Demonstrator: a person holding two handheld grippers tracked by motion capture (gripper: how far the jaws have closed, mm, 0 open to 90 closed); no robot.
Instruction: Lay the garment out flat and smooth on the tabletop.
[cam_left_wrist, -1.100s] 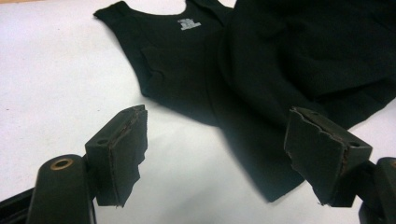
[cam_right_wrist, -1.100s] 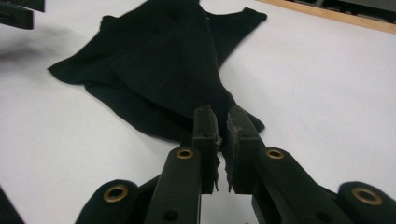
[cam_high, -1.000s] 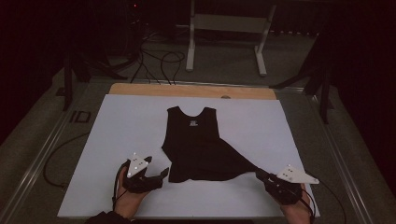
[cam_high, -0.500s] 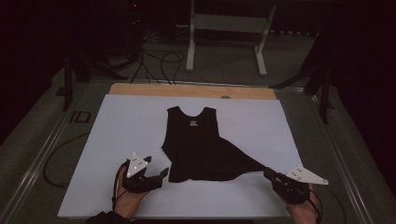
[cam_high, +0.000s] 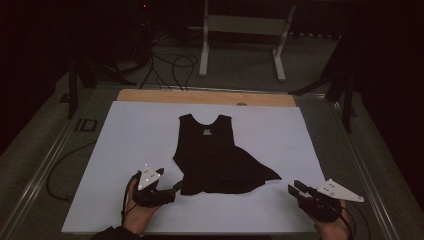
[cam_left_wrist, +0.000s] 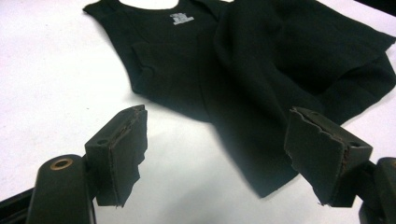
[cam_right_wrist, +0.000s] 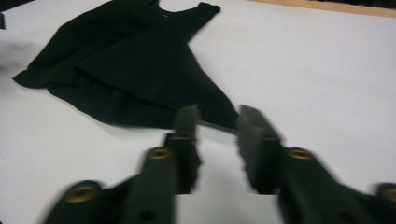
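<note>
I am spreading the top (cam_high: 215, 155) flat: left gripper (cam_high: 172, 188) gapes by its hem, right gripper (cam_high: 294, 188), jaws just parting off the corner, empty, and next must regrip the rumpled hem.

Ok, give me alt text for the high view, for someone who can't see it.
A black tank top lies on a white sheet on a table, its lower right corner pulled out to a point. The left gripper sits open at the bottom left hem; the right gripper, just opened, sits apart from the pointed corner with nothing between its jaws.
</note>
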